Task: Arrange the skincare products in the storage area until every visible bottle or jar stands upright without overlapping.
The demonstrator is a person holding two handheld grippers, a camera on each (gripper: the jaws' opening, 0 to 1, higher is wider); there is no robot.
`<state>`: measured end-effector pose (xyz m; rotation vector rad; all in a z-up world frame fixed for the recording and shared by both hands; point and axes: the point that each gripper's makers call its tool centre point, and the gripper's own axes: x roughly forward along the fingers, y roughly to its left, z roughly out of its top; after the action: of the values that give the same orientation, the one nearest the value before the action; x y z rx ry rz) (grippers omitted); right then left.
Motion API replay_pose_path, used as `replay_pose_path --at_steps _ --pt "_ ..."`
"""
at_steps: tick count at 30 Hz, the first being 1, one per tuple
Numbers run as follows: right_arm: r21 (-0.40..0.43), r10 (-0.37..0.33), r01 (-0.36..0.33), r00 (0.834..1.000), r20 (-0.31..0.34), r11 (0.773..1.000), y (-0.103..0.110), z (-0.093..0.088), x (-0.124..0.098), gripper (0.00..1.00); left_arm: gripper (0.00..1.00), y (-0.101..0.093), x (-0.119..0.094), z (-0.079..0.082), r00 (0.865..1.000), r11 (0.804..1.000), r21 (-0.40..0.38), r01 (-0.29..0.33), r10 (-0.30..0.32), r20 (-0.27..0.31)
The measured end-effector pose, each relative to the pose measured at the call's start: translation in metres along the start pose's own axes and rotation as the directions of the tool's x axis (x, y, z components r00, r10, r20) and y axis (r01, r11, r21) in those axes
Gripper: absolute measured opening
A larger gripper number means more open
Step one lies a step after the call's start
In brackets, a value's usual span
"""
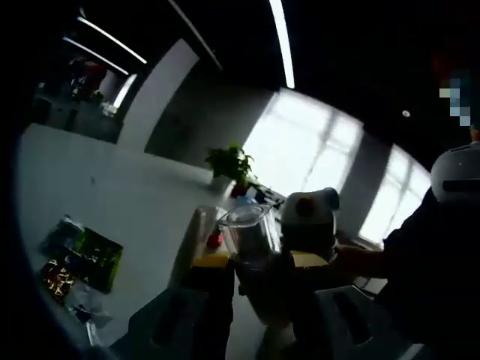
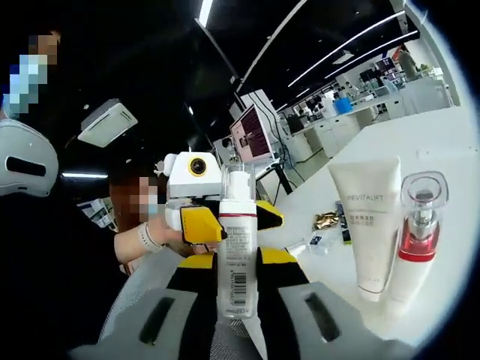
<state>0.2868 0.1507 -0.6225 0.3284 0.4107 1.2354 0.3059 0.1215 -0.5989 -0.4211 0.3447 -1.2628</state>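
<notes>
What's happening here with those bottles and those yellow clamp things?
A person is tidying skincare products on a white table using hand-held tongs. The right tongs grip a clear pump bottle held upright in the air, while the left tongs close in on the same bottle from behind. Already standing upright on the table are a white tube and, beside it, a red-and-white pump bottle. A few small packets lie further back.
</notes>
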Motion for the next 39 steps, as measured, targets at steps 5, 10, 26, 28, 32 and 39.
replay_pose_path --at_steps 5,10,26,28,32,39 --pt "0.008 0.03 -0.03 0.999 0.025 1.0 0.004 0.004 0.001 0.18 0.23 -0.005 0.005 0.001 0.999 0.998 -0.051 0.042 -0.041 0.021" --pt "-0.004 0.013 -0.013 1.0 0.005 1.0 0.001 0.0 0.0 0.18 0.23 -0.002 0.007 -0.004 1.0 0.997 -0.07 0.025 -0.025 -0.006" --pt "-0.041 -0.136 0.132 0.982 -0.128 0.99 -0.018 -0.036 -0.017 0.23 0.2 0.025 0.008 -0.017 0.985 0.987 0.073 -0.141 0.147 -0.094" --pt "-0.033 -0.149 0.146 0.981 -0.121 0.989 -0.021 -0.035 -0.022 0.23 0.2 0.034 0.005 -0.023 0.973 0.98 0.098 -0.175 0.187 -0.132" --pt "-0.02 -0.163 0.162 0.981 -0.104 0.987 -0.02 -0.029 -0.03 0.22 0.2 0.041 0.007 -0.031 0.965 0.976 0.112 -0.188 0.204 -0.163" --pt "-0.021 -0.182 0.182 0.983 -0.024 0.983 -0.015 -0.004 -0.033 0.27 0.2 0.039 0.017 -0.055 0.944 0.967 0.206 -0.147 0.199 -0.264"
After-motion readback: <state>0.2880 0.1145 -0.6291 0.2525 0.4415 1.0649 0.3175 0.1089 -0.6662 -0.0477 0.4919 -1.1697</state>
